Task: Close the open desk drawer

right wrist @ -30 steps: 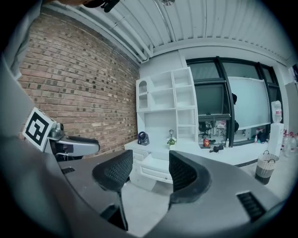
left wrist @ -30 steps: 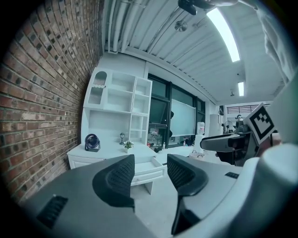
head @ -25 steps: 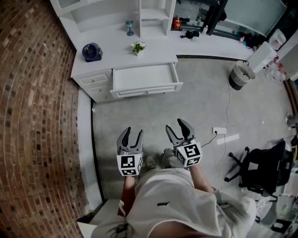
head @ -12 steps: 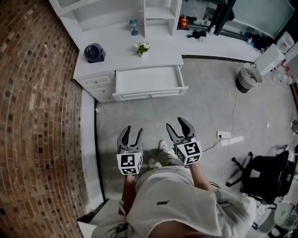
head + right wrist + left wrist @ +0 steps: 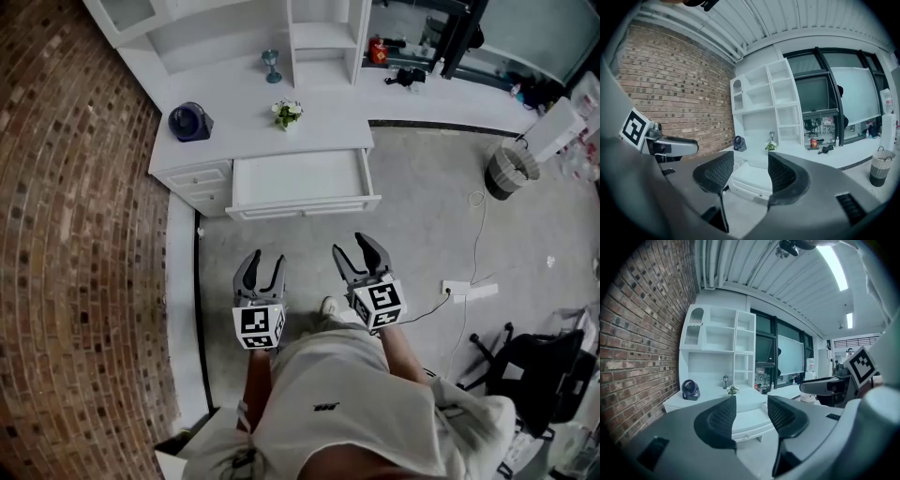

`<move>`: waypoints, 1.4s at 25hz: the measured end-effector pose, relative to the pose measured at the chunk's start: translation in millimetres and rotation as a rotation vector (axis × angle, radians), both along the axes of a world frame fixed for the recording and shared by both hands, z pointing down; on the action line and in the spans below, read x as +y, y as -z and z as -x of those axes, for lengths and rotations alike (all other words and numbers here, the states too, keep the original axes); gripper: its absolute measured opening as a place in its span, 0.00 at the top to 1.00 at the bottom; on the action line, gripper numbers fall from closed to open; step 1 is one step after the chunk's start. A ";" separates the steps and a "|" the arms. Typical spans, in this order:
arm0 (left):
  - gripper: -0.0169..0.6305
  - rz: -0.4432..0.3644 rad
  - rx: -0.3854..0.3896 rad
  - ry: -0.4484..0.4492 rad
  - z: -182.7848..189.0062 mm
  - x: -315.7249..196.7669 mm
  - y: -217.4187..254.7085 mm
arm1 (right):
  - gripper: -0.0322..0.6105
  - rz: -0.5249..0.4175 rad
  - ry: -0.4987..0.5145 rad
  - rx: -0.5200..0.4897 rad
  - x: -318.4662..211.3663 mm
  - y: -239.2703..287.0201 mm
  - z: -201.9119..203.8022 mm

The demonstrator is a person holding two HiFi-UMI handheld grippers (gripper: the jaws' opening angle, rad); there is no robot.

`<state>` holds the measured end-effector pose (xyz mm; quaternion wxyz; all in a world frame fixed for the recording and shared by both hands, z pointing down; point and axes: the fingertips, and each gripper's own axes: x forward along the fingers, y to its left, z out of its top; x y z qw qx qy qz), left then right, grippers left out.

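Observation:
The white desk [image 5: 244, 136] stands against the brick wall with its wide drawer [image 5: 300, 180] pulled out toward me; the drawer looks empty. The drawer front [image 5: 749, 428] shows between the left jaws and the drawer [image 5: 749, 180] again between the right jaws. My left gripper [image 5: 260, 266] and right gripper [image 5: 356, 251] hang side by side over the floor, short of the drawer. Both are open and hold nothing.
A dark fan [image 5: 188, 122], a small flower pot [image 5: 287, 112] and a blue goblet [image 5: 271, 64] stand on the desk top. A waste bin [image 5: 509, 171] and a power strip with cable [image 5: 458, 288] are at the right, an office chair [image 5: 525, 366] at lower right.
The desk and drawer have drawn nearer to me and the grippers in the head view as I step forward. Both grippers keep their open pose.

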<state>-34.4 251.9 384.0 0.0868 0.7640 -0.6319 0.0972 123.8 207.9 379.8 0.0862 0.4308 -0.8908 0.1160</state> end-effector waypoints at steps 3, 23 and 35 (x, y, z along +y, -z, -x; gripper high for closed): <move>0.63 0.009 -0.009 0.007 -6.8 -15.7 1.1 | 0.59 0.007 0.006 -0.012 -15.9 0.0 -6.3; 0.64 0.050 -0.053 0.012 -40.7 -79.5 -8.6 | 0.59 0.061 -0.014 -0.049 -83.7 -27.7 -48.7; 0.65 0.086 0.001 -0.001 -1.9 -143.4 -42.3 | 0.59 0.096 -0.070 0.015 -139.1 -46.7 -24.0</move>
